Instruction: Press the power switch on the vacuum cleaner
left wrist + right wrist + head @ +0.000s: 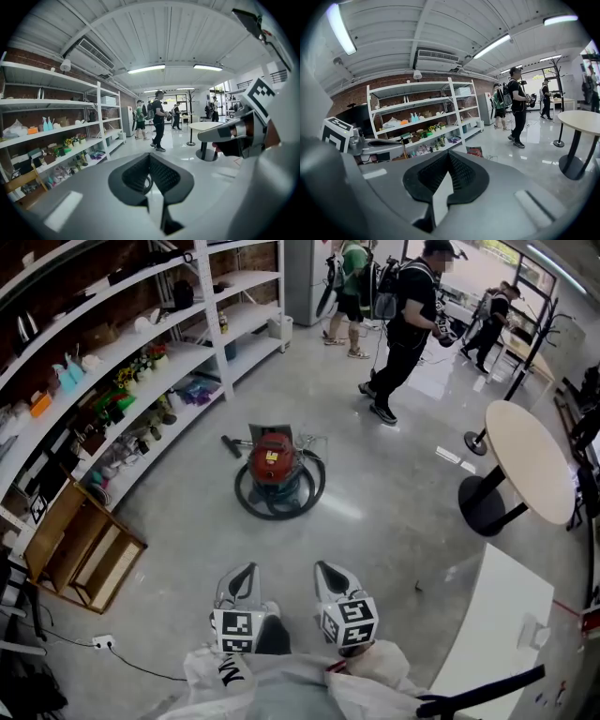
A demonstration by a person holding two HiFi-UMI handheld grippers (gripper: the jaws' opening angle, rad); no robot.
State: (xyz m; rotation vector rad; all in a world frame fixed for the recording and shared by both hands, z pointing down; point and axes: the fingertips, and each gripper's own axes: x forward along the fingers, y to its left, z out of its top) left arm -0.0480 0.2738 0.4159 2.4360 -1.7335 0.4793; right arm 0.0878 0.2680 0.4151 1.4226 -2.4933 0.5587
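The red vacuum cleaner [273, 463] stands on the grey floor in the head view, with its dark hose coiled around its base. Both grippers are held low, well short of it and apart from it. My left gripper [249, 569] and right gripper [322, 567] sit side by side, each with its jaws closed together and nothing between them. In the right gripper view a bit of the red vacuum cleaner [475, 151] peeks over the shut right gripper [449, 155]. The left gripper view shows the shut left gripper [150, 157], whose jaws hide the vacuum. No switch is discernible at this distance.
White shelving [141, 343] full of small items runs along the left. A wooden crate [82, 545] lies on the floor beside it. A round table [530, 460] and a white table [492, 624] are on the right. Several people [405, 324] walk at the back.
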